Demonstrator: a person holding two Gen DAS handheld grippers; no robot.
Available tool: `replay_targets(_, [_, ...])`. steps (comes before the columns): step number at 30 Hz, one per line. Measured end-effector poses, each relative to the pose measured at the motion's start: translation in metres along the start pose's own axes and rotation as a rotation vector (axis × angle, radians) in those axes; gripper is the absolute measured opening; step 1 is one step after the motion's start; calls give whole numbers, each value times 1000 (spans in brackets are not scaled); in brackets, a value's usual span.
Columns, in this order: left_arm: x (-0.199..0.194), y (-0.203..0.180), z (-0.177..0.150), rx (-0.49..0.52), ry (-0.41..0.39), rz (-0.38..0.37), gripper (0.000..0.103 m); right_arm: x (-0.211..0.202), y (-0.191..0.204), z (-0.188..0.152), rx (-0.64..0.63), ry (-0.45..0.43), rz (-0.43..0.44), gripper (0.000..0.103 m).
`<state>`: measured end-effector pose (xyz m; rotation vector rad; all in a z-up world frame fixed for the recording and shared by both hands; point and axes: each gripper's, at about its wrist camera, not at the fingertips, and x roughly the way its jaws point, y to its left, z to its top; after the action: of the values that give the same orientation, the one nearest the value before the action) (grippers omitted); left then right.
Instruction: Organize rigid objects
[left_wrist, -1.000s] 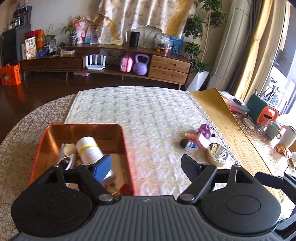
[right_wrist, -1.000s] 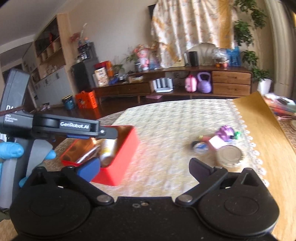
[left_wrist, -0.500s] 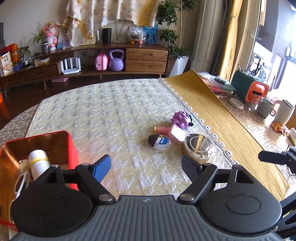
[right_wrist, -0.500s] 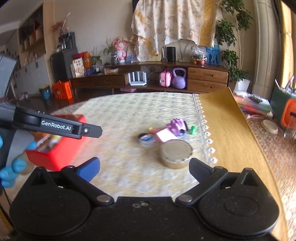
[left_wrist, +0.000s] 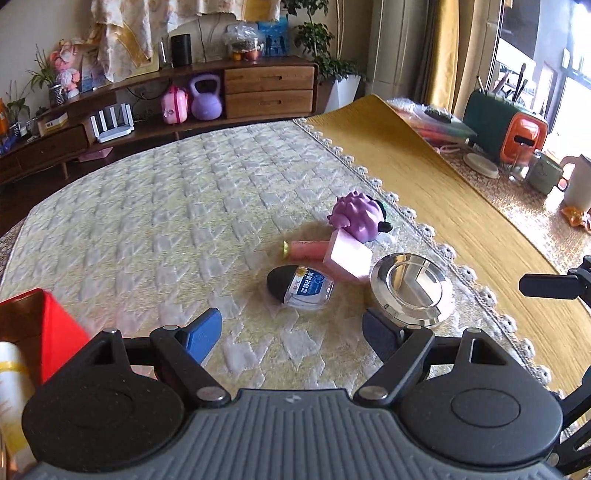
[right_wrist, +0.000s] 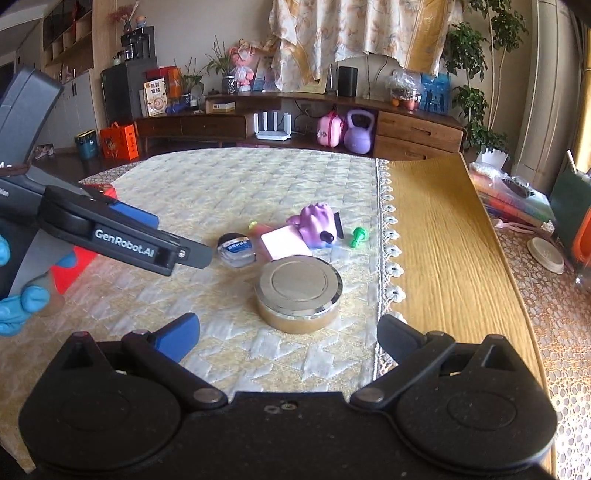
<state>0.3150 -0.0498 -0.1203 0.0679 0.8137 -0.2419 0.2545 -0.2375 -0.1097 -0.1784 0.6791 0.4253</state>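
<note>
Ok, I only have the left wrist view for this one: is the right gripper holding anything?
Observer: No. The right wrist view shows the right gripper open and empty, with the round tin just ahead of it.
Operator: Is anything hidden behind the purple toy?
Observer: Yes, a small green peg lies on the cloth beside it, towards the lace edge.
Operator: Who holds the left gripper?
Observer: A left hand in a blue glove, seen from the side in the right wrist view.
</note>
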Motion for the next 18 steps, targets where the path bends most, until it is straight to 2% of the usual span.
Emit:
replay_targets(9, [39, 2, 5, 18, 25, -32, 83, 32, -11, 2, -13, 20, 32, 99])
replay_targets(18, [58, 6, 9, 41, 22, -8, 83, 54, -13, 5, -11, 17, 34, 95])
